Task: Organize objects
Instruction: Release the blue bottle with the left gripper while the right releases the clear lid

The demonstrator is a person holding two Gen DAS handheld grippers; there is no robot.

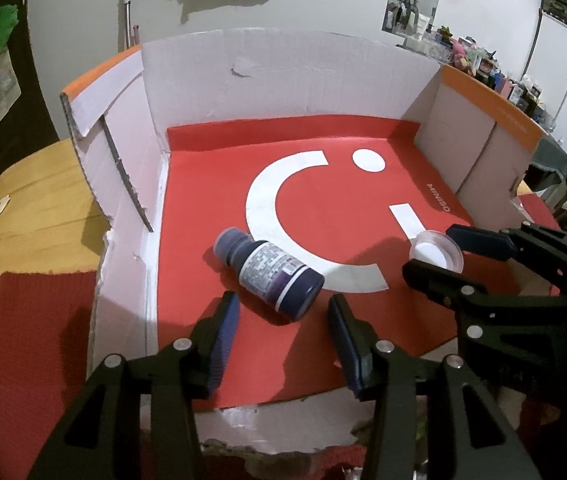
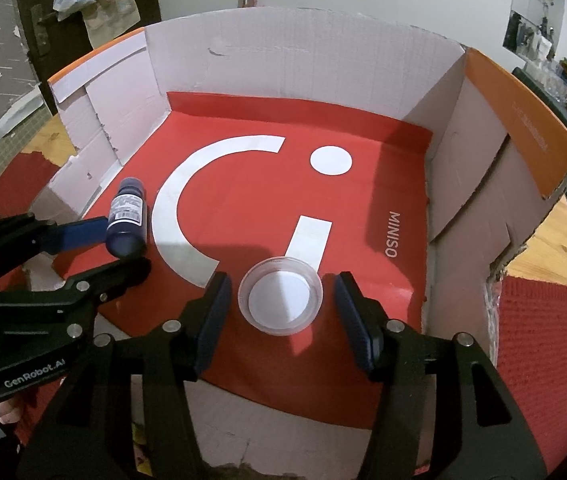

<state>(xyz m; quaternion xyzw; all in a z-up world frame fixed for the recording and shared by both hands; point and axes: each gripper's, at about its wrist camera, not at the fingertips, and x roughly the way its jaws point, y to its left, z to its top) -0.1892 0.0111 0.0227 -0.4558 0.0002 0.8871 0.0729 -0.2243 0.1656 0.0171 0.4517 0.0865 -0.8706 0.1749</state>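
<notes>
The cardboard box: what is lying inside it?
Inside the cardboard box: a red sheet, a purple bottle lying down and a clear round lid. The sheet hides the floor.

Both tools look alike. The left gripper (image 1: 283, 312) is matte black, built from angular linkage arms with triangular cut-outs, joined by round silver pins. Its two fingers (image 1: 225, 332) carry long dark-blue ribbed pads. The right gripper (image 2: 279, 312) has the same black links, silver pins and blue pads. White lettering "GenRobot.AI" marks the left gripper's black body in the right wrist view.
</notes>
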